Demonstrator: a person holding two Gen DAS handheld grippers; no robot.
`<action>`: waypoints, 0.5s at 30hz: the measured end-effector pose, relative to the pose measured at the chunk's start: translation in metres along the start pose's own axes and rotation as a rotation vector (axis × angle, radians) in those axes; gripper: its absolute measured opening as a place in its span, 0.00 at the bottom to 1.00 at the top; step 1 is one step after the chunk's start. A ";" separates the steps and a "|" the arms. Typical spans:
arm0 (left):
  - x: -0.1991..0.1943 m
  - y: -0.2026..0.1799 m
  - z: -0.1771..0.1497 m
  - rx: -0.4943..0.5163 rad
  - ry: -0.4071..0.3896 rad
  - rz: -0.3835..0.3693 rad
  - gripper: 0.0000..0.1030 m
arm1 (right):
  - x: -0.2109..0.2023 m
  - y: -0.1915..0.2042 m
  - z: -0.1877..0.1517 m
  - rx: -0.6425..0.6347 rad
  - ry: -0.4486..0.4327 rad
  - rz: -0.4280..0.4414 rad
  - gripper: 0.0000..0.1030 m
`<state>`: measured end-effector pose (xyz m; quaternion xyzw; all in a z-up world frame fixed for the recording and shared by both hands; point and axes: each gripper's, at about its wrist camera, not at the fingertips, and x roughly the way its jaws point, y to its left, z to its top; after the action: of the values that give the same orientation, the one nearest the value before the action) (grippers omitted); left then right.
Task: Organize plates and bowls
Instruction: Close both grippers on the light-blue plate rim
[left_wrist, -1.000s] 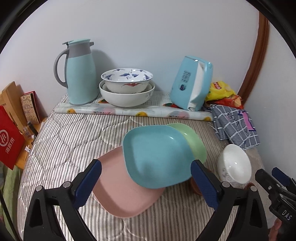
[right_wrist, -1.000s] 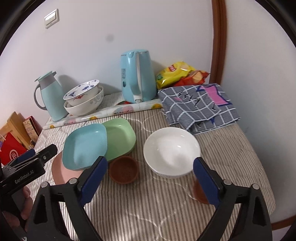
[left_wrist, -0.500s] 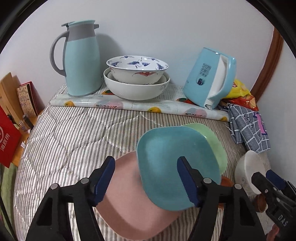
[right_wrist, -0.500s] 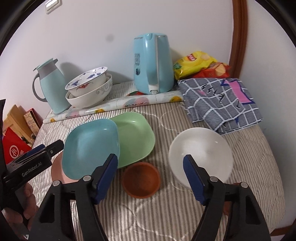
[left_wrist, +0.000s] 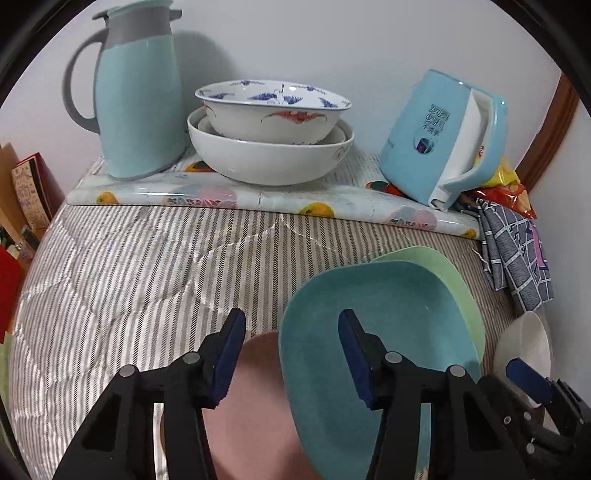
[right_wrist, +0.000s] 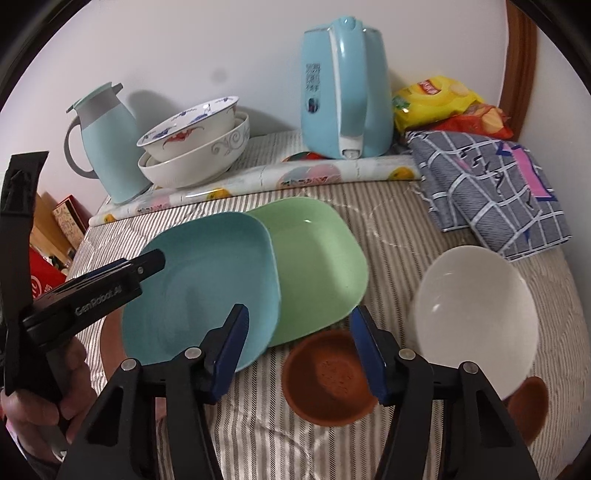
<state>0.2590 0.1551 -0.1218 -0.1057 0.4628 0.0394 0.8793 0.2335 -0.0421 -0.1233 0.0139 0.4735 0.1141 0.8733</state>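
A blue plate (left_wrist: 402, 314) overlaps a pink plate (left_wrist: 255, 417) and a green plate (left_wrist: 454, 280) on the striped bed. My left gripper (left_wrist: 291, 354) is open, its jaws either side of the blue plate's left rim. In the right wrist view the blue plate (right_wrist: 210, 280) and green plate (right_wrist: 314, 266) lie ahead. My right gripper (right_wrist: 299, 354) is open over a small brown bowl (right_wrist: 325, 380), next to a white bowl (right_wrist: 476, 317). A second brown bowl (right_wrist: 528, 406) peeks out under the white one. Two stacked patterned bowls (left_wrist: 273, 125) stand at the back.
A blue jug (left_wrist: 136, 88) and a blue kettle (left_wrist: 439, 140) flank the stacked bowls on a rolled mat (left_wrist: 258, 197). Checked cloth (right_wrist: 487, 184) and snack bags (right_wrist: 439, 99) lie at the back right. Boxes (left_wrist: 26, 192) stand off the bed's left edge.
Both grippers have moved forward and down and their jaws have narrowed. The left has closed in on the blue plate's left rim, the right on the near brown bowl.
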 end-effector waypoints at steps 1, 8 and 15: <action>0.003 0.000 0.001 0.001 0.003 -0.002 0.48 | 0.002 0.001 0.000 -0.002 0.006 0.001 0.54; 0.018 -0.001 0.002 0.010 0.036 -0.022 0.33 | 0.019 0.007 -0.002 -0.017 0.053 0.007 0.43; 0.015 -0.005 0.000 0.011 0.020 -0.032 0.19 | 0.025 0.012 -0.003 -0.036 0.059 0.016 0.12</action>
<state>0.2685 0.1499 -0.1338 -0.1088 0.4698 0.0217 0.8757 0.2422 -0.0254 -0.1442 -0.0012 0.4969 0.1300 0.8580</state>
